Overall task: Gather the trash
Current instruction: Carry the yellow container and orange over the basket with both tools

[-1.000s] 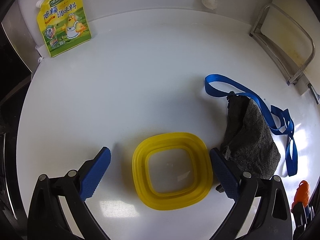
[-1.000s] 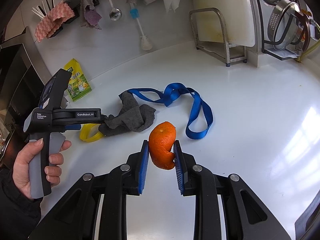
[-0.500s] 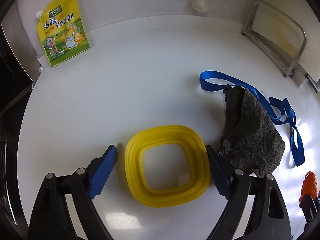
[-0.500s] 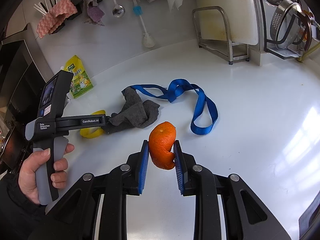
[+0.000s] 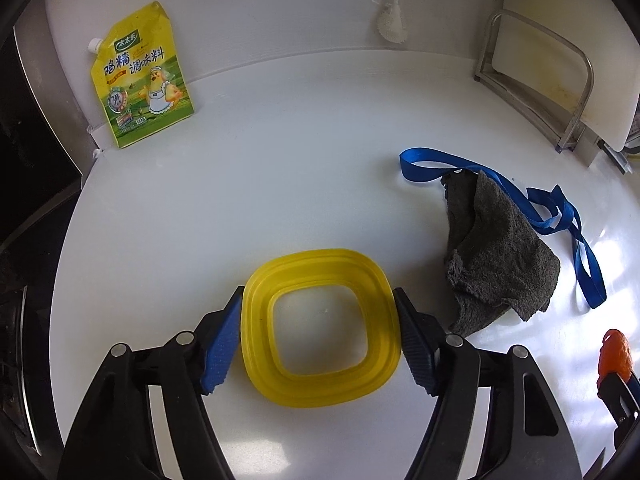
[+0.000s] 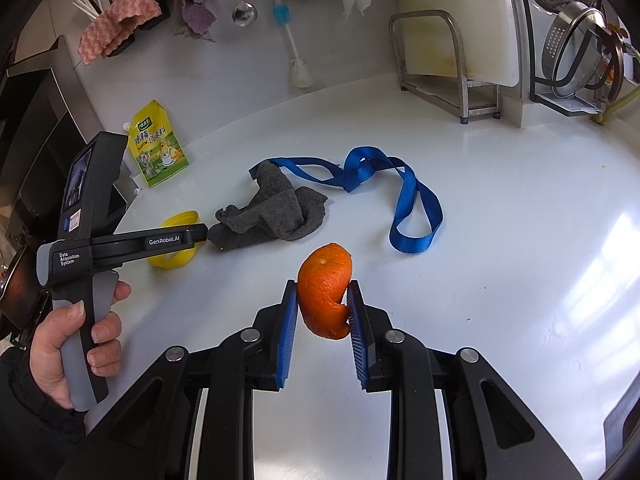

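the right gripper (image 6: 322, 312) sits nearest in its own view, clamped on a piece of orange peel (image 6: 325, 290) and holding it up off the white counter (image 6: 520, 240). so one bit of trash looks already collected and in transit, though no bin shows in either view and where it goes cannot be told.

to the left, the left gripper (image 5: 318, 334) is lowered to the counter with its blue pads (image 5: 222, 346) straddling a yellow collapsible container (image 5: 320, 326). the pads sit right at its left and right edges; whether they are pressing it or just touching cannot be told, but the grasp seems about complete. the person's left hand (image 6: 80, 340) wraps the grey handle, holding the tool roughly level and pointing right across the counter.

farther out, a crumpled grey cloth (image 6: 272, 212) lies just right of the container, with a blue strap (image 6: 400, 196) looping from under its far edge off to the right. these look like what is left to pick up, if they count as trash.

farthest, a yellow seasoning pouch (image 5: 140, 76) leans against the back wall at far left, a bottle brush (image 6: 298, 68) hangs mid-wall, and a metal rack (image 6: 440, 60) with a cutting board stands at far right.
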The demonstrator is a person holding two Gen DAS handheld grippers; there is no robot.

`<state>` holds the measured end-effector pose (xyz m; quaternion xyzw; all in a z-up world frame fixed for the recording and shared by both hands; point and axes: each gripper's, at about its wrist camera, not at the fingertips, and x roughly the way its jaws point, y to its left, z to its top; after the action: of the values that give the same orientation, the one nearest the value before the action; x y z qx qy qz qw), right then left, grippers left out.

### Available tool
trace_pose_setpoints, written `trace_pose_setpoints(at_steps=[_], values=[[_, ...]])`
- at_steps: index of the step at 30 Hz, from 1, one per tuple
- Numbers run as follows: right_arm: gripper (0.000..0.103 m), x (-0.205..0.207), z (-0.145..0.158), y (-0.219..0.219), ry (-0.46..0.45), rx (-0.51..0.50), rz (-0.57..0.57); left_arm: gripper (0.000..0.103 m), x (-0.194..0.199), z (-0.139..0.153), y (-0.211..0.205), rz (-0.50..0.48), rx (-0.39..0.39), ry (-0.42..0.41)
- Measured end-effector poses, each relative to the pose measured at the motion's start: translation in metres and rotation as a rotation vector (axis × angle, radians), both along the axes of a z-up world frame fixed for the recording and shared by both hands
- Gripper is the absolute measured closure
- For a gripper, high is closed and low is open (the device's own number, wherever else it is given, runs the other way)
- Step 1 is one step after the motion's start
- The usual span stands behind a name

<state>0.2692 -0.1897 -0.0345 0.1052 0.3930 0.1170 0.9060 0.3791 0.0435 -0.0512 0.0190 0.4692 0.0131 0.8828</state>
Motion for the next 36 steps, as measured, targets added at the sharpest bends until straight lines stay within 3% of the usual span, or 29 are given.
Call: trace_pose_setpoints(at_steps=[14,24,36], values=[[0.079,-0.040,0.000,0.003,0.005,-0.003,-0.022,0.034,-0.076,0.028,0.024,-0.018,-0.002,-0.101],[0.079,-0.095,-0.002,0.003,0.014,0.006,-0.060,0.034,-0.140,0.033,0.027,-0.062,-0.031,-0.125],[0.079,-0.161,0.002,0.000,-0.007,-0.016,-0.105,0.034,-0.213,0.053,0.008,-0.135,0.001,-0.197]])
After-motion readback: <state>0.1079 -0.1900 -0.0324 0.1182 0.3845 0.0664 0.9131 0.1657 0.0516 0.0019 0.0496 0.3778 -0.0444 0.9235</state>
